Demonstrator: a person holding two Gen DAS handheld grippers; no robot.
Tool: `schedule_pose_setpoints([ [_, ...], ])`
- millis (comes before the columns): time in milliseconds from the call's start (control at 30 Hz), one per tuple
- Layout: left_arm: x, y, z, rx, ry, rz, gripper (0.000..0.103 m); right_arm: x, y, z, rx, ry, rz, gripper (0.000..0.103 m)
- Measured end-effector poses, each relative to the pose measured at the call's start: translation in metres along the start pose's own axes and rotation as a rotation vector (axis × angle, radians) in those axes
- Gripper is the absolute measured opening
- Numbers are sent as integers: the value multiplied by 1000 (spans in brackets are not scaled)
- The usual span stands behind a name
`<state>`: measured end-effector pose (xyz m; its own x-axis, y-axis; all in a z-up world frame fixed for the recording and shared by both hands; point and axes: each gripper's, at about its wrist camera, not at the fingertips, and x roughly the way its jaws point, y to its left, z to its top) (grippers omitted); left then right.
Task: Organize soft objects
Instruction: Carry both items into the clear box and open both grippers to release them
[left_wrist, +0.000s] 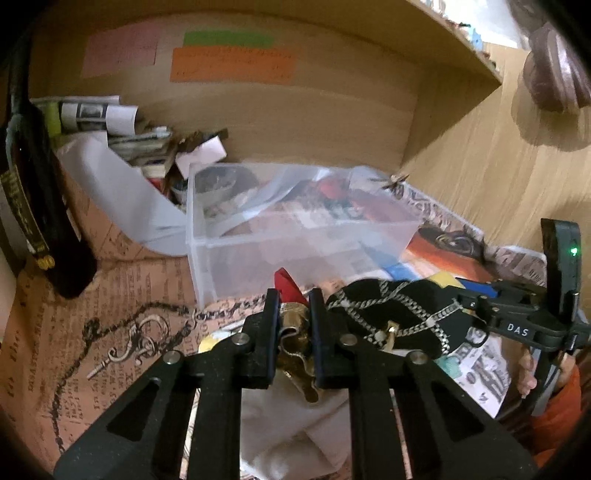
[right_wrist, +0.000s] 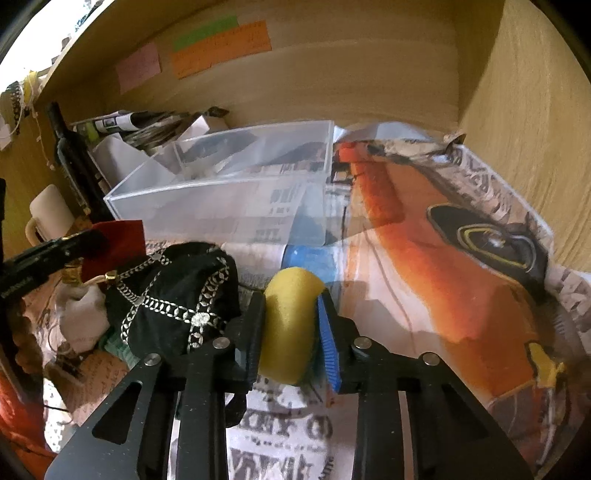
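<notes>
My left gripper (left_wrist: 293, 310) is shut on a gold fabric piece (left_wrist: 295, 339) with a red cloth (left_wrist: 290, 286) at its tip, above a white cloth (left_wrist: 295, 424). A black cloth with silver chain trim (left_wrist: 395, 317) lies just right of it. My right gripper (right_wrist: 291, 299) is shut on a yellow sponge (right_wrist: 290, 325) with a blue scrub side, squeezed between the jaws just above the newspaper. The black cloth (right_wrist: 177, 299) lies to its left, with the left gripper and red cloth (right_wrist: 114, 240) beyond. A clear plastic bin (left_wrist: 295, 229) stands behind; it also shows in the right wrist view (right_wrist: 221, 199).
A dark wine bottle (left_wrist: 33, 195) stands at the left, with a heap of papers (left_wrist: 122, 136) behind the bin. Newspaper with an orange car picture (right_wrist: 424, 258) covers the shelf floor. Wooden walls (right_wrist: 517, 110) close the back and right. A cream mug (right_wrist: 48, 214) sits left.
</notes>
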<state>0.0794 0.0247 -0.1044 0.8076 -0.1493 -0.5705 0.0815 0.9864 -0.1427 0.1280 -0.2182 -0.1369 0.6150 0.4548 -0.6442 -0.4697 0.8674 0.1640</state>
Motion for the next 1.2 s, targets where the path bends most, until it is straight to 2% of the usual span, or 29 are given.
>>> schedule_pose_setpoints([
  [167, -8, -6, 8, 33, -30, 10, 15, -17, -1, 10, -3, -67, -20, 25],
  [367, -26, -6, 29, 49, -109, 12, 14, -40, 0, 31, -15, -178, -40, 25],
  [667, -40, 2, 64, 42, -202, 28, 14, -48, 11, 60, -44, -262, -19, 25],
  [1000, -16, 21, 102, 5, -212, 58, 15, -37, 33, 101, -96, -309, 30, 25],
  [1200, 13, 36, 118, -37, -166, 62, 15, -13, 41, 119, -120, -270, 51, 25],
])
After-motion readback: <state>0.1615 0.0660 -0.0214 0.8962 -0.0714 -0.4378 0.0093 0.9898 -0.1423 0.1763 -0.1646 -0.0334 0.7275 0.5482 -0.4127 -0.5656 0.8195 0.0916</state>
